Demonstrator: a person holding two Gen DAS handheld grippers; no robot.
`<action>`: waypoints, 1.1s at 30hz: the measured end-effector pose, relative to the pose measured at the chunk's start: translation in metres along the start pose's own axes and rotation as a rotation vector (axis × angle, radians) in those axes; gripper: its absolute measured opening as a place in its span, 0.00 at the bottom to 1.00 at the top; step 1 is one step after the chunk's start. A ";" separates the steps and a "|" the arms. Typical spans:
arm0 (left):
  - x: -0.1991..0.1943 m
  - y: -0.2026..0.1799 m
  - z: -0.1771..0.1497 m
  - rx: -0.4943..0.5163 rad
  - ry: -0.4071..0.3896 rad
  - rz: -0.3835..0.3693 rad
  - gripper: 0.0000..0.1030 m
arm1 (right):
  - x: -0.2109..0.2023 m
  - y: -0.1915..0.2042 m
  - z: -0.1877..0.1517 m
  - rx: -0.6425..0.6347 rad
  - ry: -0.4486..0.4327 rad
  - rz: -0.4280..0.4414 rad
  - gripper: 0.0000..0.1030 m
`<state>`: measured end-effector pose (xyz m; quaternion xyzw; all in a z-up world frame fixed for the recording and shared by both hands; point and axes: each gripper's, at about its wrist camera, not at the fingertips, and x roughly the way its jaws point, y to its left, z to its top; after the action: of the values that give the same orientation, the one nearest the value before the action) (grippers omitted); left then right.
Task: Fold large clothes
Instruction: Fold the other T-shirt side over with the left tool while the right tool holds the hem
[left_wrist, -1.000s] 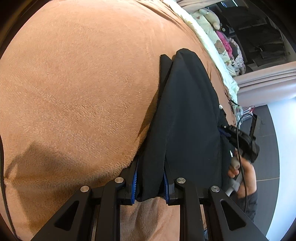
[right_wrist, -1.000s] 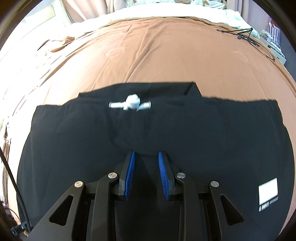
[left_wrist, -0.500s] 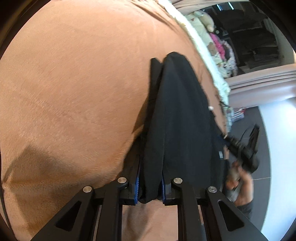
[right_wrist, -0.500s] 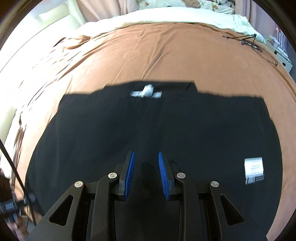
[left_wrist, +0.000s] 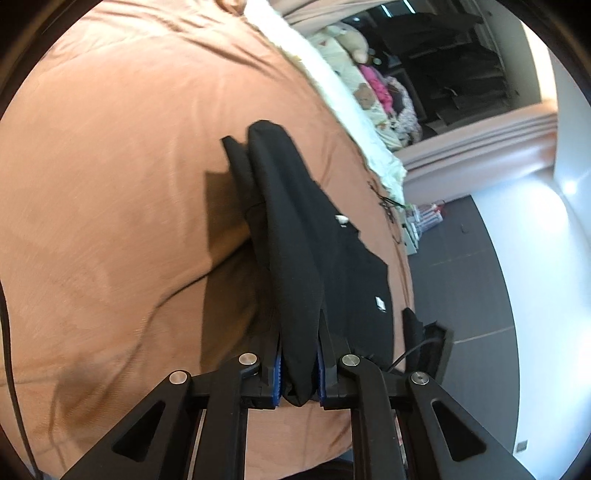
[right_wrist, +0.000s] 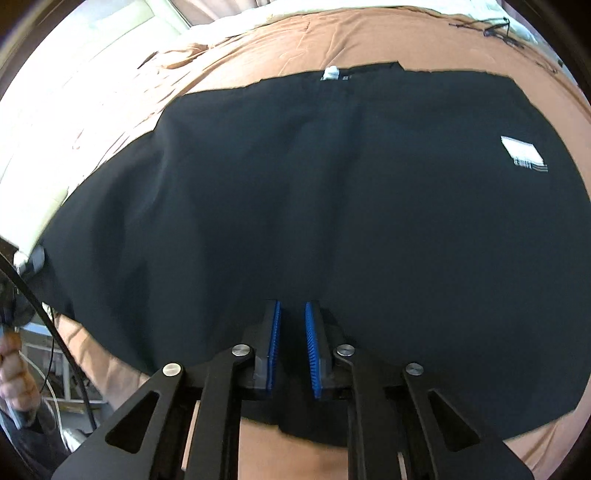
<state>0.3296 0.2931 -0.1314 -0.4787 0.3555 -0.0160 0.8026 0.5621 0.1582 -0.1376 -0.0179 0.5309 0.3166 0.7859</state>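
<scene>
Garment: black garment (right_wrist: 332, 206) lay spread on the brown bed cover (left_wrist: 110, 184)
Left tongs (left_wrist: 299, 373): clamped on a raised fold
Right tongs (right_wrist: 291, 350): just narrowed, gap empty above cloth

No text can be read anywhere. The black garment (right_wrist: 332, 206) carries a white printed patch (right_wrist: 522, 155) near its right edge in the right wrist view; the patch shows fine dark lines and small marks along its lower edge, too blurred to make out as letters. In the left wrist view the same patch (left_wrist: 380, 303) is only a small white speck. A small white tag (right_wrist: 330, 73) sits at the garment's far edge, its face blank or too small to tell.
</scene>
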 end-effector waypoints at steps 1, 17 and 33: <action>0.000 -0.005 0.001 0.010 0.000 -0.003 0.13 | 0.001 -0.001 -0.005 0.002 0.003 0.009 0.09; 0.024 -0.123 0.005 0.224 0.037 -0.073 0.13 | -0.020 -0.023 -0.047 0.038 -0.056 0.049 0.10; 0.113 -0.234 -0.023 0.412 0.174 -0.090 0.13 | -0.163 -0.163 -0.103 0.250 -0.335 0.041 0.64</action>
<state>0.4738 0.1077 -0.0182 -0.3167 0.3908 -0.1651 0.8484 0.5234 -0.0877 -0.0948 0.1436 0.4280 0.2629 0.8527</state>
